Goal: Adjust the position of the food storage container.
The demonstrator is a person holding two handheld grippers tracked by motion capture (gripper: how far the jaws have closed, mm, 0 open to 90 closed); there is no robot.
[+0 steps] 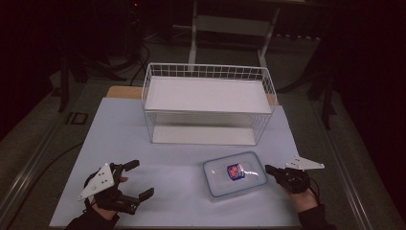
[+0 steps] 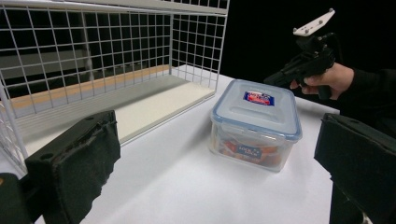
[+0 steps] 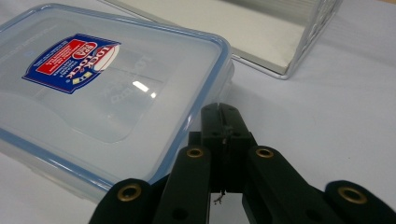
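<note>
Right gripper (image 1: 268, 168) clenched, jaws pressed together on nothing, tips just beside the near right edge of the lid; left gripper (image 1: 135, 179) released, jaws spread wide, well apart from the box on the left of the table; no contact with anything.

Clear rectangular plastic food box with blue-rimmed snap lid (image 1: 234, 174) and a red-and-blue label, standing upright on the pale blue table top (image 1: 119, 134), in front of the white wire basket with a flat white shelf panel on top (image 1: 207, 103); lid appears seated, side flaps not clearly readable.

Judged step: approach to the box, right side first.

Risks noted: closed right tips nudging the light box sideways across the smooth table, since no counter-hold on the left; slipping off the rounded lid rim if pushed at a shallow angle; box sliding towards the basket's front wire and jamming there; wide left jaws arriving late, leaving the box free to rotate.
</note>
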